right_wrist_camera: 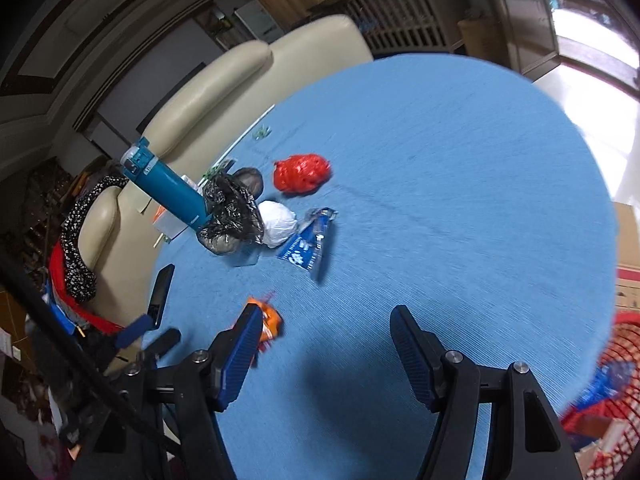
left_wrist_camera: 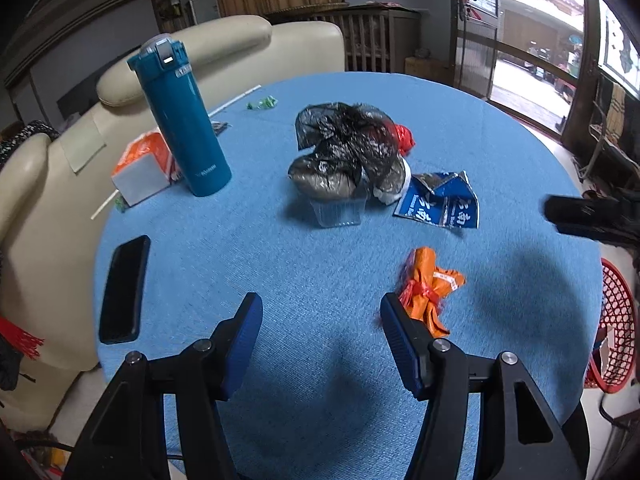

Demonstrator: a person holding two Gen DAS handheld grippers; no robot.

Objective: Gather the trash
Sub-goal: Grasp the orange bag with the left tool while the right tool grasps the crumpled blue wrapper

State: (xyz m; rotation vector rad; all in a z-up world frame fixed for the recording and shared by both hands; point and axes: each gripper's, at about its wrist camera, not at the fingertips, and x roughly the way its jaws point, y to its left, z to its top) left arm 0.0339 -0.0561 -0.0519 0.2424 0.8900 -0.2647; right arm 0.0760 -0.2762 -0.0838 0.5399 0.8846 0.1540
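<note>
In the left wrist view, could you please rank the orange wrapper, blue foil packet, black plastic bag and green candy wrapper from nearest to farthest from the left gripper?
From the left gripper:
1. Orange wrapper, beside the right jaw.
2. Blue foil packet, right of centre.
3. Black plastic bag, centre.
4. Green candy wrapper, far edge.

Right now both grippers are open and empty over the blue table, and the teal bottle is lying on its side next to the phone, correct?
Not quite. The left gripper and right gripper are open and empty over the blue table, but the teal bottle stands upright, beside an orange and white carton. The phone lies flat nearer the table edge, apart from it. The left wrist view shows this.
</note>
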